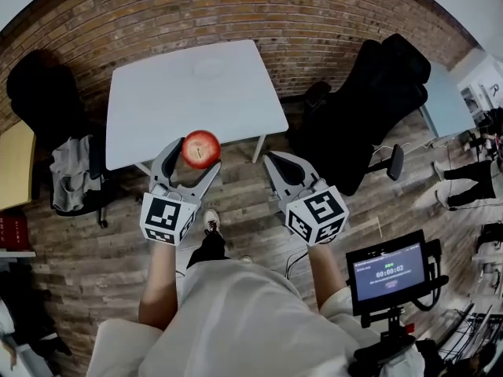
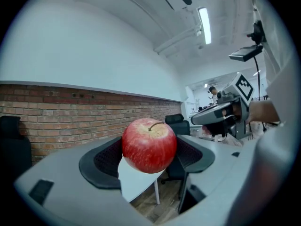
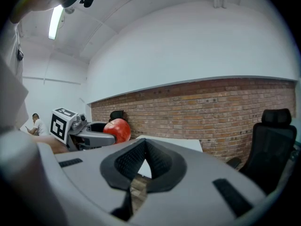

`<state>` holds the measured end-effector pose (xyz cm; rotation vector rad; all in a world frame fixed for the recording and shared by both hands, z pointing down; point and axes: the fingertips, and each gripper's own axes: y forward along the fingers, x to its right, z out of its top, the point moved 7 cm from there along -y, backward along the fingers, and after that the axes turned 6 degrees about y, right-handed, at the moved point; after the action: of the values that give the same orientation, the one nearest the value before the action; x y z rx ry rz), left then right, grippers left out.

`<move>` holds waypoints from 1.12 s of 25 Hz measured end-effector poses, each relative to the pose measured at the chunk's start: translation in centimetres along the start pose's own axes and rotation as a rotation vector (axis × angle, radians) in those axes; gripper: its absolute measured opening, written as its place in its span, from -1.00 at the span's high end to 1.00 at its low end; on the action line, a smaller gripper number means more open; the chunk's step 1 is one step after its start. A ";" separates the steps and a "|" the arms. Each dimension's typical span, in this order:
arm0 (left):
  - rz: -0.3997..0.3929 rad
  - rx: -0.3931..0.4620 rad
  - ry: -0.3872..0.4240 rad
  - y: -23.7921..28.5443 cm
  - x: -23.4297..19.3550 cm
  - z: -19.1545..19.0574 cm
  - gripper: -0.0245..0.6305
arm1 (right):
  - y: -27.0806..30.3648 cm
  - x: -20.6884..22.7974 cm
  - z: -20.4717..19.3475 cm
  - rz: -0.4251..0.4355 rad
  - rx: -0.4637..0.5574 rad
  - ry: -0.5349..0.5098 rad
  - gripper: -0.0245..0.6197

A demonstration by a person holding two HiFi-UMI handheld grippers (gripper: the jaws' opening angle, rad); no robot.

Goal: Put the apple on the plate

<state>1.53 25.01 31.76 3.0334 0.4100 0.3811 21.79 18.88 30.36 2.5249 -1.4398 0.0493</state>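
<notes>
Head view: a person stands at the near edge of a white table [image 1: 157,108], with tongs in each hand.
Apple [image 1: 201,148]: red with its stem up, held in the air just off the table's near edge and clear of the table top.
Left tongs [image 1: 196,153]: the jaws are closed on the apple, which sits between the black pads in the left gripper view [image 2: 149,145].
Right tongs [image 1: 273,162]: the jaws are pressed together with nothing between them, just off the table's near right corner.
Plate [image 1: 211,67]: white and faint against the table top, near the table's far edge, well apart from the apple.
Writing: a screen [image 1: 391,273] on a stand, well to the right of the table, shows a timer reading 00:00:02; its smaller text is too small to read.
Markers: each cube carries black-and-white square patterns.
Surroundings: black office chairs stand on either side of the table, and a brick wall is behind it.
</notes>
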 end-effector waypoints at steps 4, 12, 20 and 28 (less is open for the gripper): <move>-0.015 0.009 -0.003 1.6 -1.0 -0.2 -0.19 | 1.1 0.7 0.1 -0.007 -0.009 -0.002 0.91; -0.038 0.004 -0.015 6.8 -6.3 -1.7 -0.19 | 7.5 3.7 0.9 -0.013 -0.031 0.025 0.91; -0.059 -0.003 -0.021 9.1 -11.1 -2.7 -0.19 | 12.5 4.3 2.1 -0.022 -0.036 0.047 0.91; -0.091 0.000 -0.011 11.2 -15.0 -3.7 -0.19 | 16.5 4.8 2.4 -0.045 -0.031 0.065 0.91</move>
<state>-10.60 10.23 32.83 3.0020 0.5453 0.3578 9.95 6.24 31.77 2.5061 -1.3480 0.1002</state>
